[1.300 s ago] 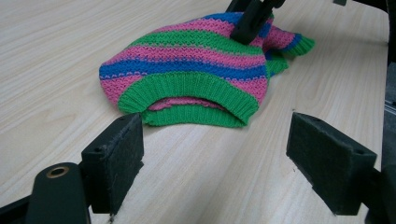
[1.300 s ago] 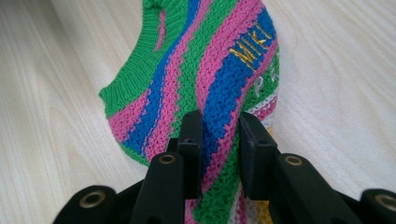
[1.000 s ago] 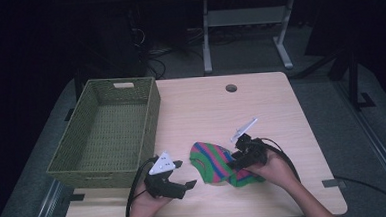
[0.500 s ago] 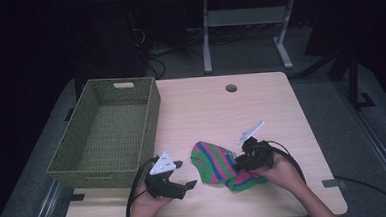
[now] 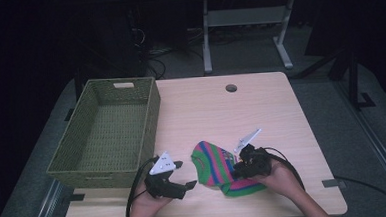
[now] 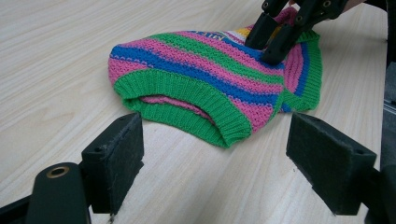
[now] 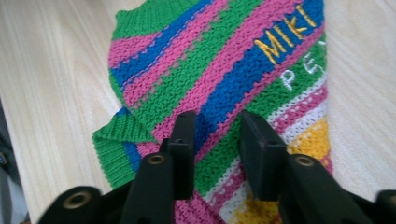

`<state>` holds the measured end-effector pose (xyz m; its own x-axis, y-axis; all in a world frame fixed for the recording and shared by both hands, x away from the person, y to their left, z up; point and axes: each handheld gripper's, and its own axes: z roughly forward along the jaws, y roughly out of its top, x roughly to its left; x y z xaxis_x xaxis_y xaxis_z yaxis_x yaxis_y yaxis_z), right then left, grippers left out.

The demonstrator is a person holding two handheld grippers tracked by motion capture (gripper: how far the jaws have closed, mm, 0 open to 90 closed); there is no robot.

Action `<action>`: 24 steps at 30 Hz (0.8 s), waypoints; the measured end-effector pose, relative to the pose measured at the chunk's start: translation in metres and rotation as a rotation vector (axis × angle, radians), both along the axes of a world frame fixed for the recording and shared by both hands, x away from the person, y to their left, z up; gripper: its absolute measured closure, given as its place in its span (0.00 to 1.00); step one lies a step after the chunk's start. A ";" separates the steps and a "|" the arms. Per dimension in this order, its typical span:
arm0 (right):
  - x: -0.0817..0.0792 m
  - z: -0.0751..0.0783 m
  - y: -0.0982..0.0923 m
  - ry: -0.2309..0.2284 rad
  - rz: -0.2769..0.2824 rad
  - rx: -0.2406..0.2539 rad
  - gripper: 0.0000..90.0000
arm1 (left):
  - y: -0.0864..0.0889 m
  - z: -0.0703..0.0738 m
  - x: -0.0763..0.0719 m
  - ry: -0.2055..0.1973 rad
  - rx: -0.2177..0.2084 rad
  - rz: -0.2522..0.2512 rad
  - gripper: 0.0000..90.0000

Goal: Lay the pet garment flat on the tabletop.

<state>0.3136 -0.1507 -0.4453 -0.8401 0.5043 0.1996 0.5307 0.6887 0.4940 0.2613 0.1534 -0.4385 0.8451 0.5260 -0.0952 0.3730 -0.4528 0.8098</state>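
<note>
Two grippers are in your hands at the near edge of the table (image 5: 281, 109), with the sweater (image 5: 216, 167) lying flat between them. Your right gripper (image 7: 217, 133) is down on the sweater's right part, its jaws pressed into the knit with a ridge of blue and pink stripe standing between the pads. The jaws have just been closing and then eased apart a little; whether the pads truly pinch that ridge or merely rest on the cloth, I cannot tell. In the left gripper view the right gripper (image 6: 275, 39) shows as two black tips touching the top of the sweater near its far end. Your left gripper (image 6: 215, 149) is released, jaws spread wide and holding nothing, low over the wood just short of the sweater's green ribbed hem, which faces it. The basket (image 5: 73, 160) stands at the table's left side, just beside your left hand (image 5: 146, 208), well apart from the sweater.
</note>
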 end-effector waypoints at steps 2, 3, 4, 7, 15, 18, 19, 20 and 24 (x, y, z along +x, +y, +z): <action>-0.001 0.001 0.000 -0.009 0.010 -0.001 0.65 | 0.000 0.000 0.000 0.000 0.002 -0.001 0.21; -0.001 0.003 -0.001 -0.014 0.015 0.011 0.65 | 0.000 0.000 0.000 0.000 0.003 -0.002 0.21; -0.002 0.005 -0.001 -0.017 0.011 0.015 0.64 | 0.000 0.000 0.000 -0.001 0.002 -0.003 0.21; -0.003 0.011 0.000 -0.032 0.011 0.027 0.60 | 0.000 0.000 0.001 0.002 0.005 -0.004 0.21; -0.006 0.026 0.011 -0.083 0.091 0.046 0.58 | 0.002 0.000 0.000 0.000 0.002 -0.002 0.21; -0.007 0.026 0.020 -0.085 0.134 0.041 0.57 | 0.002 0.001 0.000 0.000 -0.001 -0.003 0.21; -0.008 0.025 0.022 -0.088 0.142 0.040 0.57 | 0.002 0.001 0.000 0.000 -0.002 -0.002 0.21; -0.008 0.024 0.025 -0.084 0.154 0.040 0.56 | 0.002 0.001 0.000 -0.002 0.003 -0.004 0.21; -0.011 0.019 0.033 -0.067 0.184 0.022 0.54 | 0.002 0.001 0.000 0.000 0.004 -0.001 0.21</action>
